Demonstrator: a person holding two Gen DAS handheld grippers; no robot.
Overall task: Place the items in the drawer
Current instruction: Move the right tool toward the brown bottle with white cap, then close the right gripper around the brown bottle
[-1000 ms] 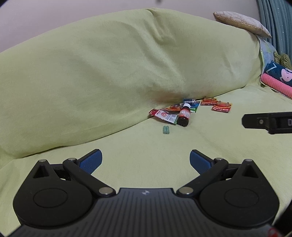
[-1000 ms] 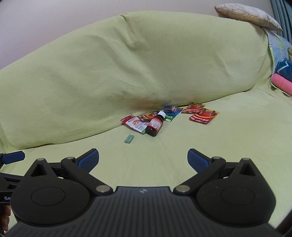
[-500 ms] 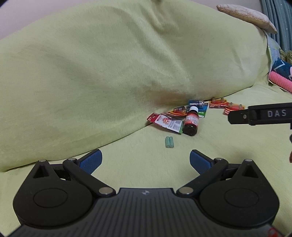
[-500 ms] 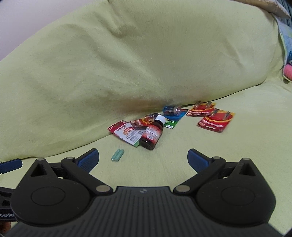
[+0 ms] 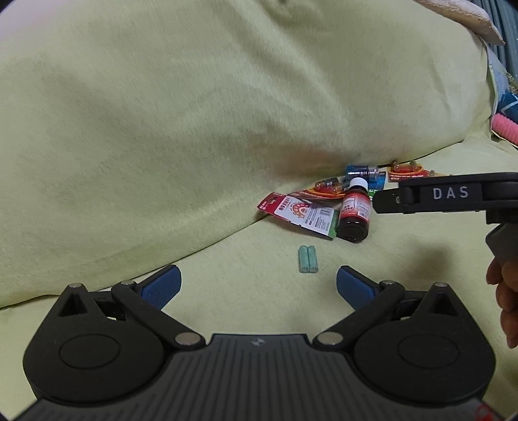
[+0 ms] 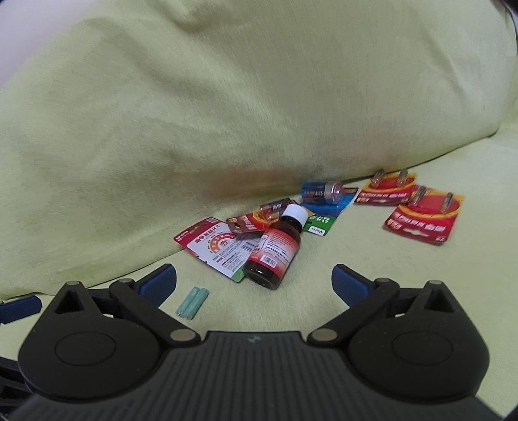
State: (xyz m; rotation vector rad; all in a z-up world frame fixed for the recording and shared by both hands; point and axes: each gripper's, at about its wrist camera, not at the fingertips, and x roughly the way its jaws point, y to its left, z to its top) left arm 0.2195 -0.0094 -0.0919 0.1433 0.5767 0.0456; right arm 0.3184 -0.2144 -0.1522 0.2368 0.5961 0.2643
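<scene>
Small items lie on a yellow-green sofa seat near the backrest crease. A dark brown bottle [image 6: 275,247] with a white cap and red label lies on its side, partly on a red-and-white card pack [image 6: 215,246]. Two loose teal batteries [image 6: 192,302] lie side by side in front; the left wrist view shows the batteries [image 5: 307,259] and the bottle [image 5: 354,212]. A blue battery pack [image 6: 325,197] and two red battery cards [image 6: 421,213] lie further back. My right gripper [image 6: 254,278] stands open just short of the bottle. My left gripper [image 5: 259,283] is open, near the teal batteries.
The sofa backrest [image 5: 210,113] rises right behind the items. A beige cushion [image 5: 485,19] sits on top at the far right, with pink and patterned fabric [image 5: 505,126] below it. The right gripper's black body and a hand [image 5: 505,291] cross the right side of the left wrist view.
Both grippers have moved forward and down toward the items, which now look larger. The right gripper has drawn closer to the bottle. Both stay open.
</scene>
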